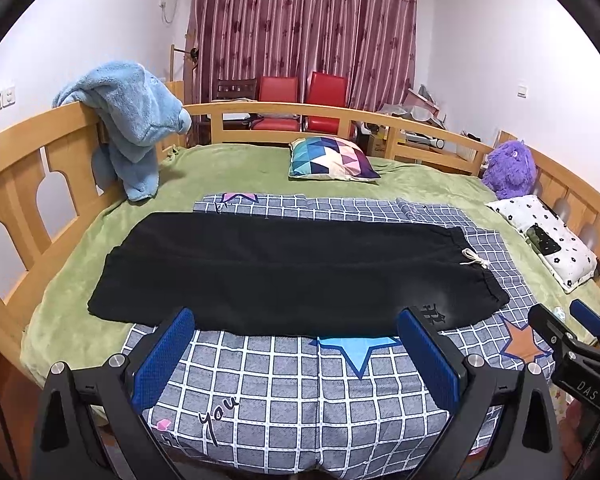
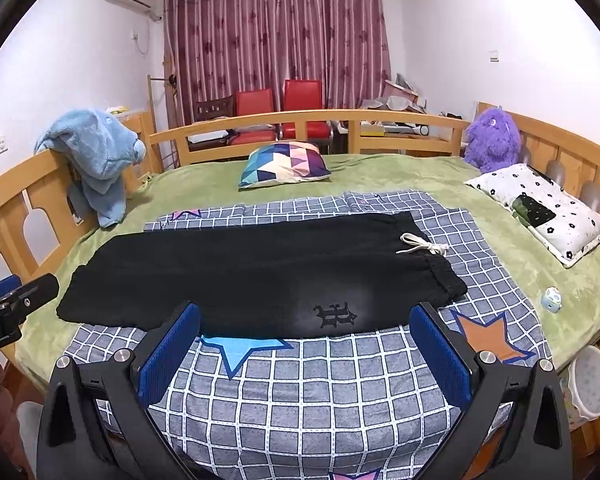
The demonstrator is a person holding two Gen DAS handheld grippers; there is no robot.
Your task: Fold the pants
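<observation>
Jaws wide and empty, the left gripper [image 1: 296, 334] and right gripper [image 2: 306, 330] hover before black pants [image 1: 296, 268] lying flat, seemingly already doubled leg on leg, across a checked quilt [image 2: 300, 400]; pinching matching corners should keep the next fold square.

left gripper [image 1: 296, 350] – jaws wide | black pants [image 1: 292, 268] flat – checked sheet [image 1: 300, 392]

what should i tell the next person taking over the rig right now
Left claw: open, empty, just short of the pants' near edge.
Right claw: open, empty, same stance near the waist end.
Black pants lie flat, lengthwise on the checked sheet, waistband and drawstring to the right.
Done: laid out, apparently halved leg on leg.
Left: the crosswise folds.
</observation>
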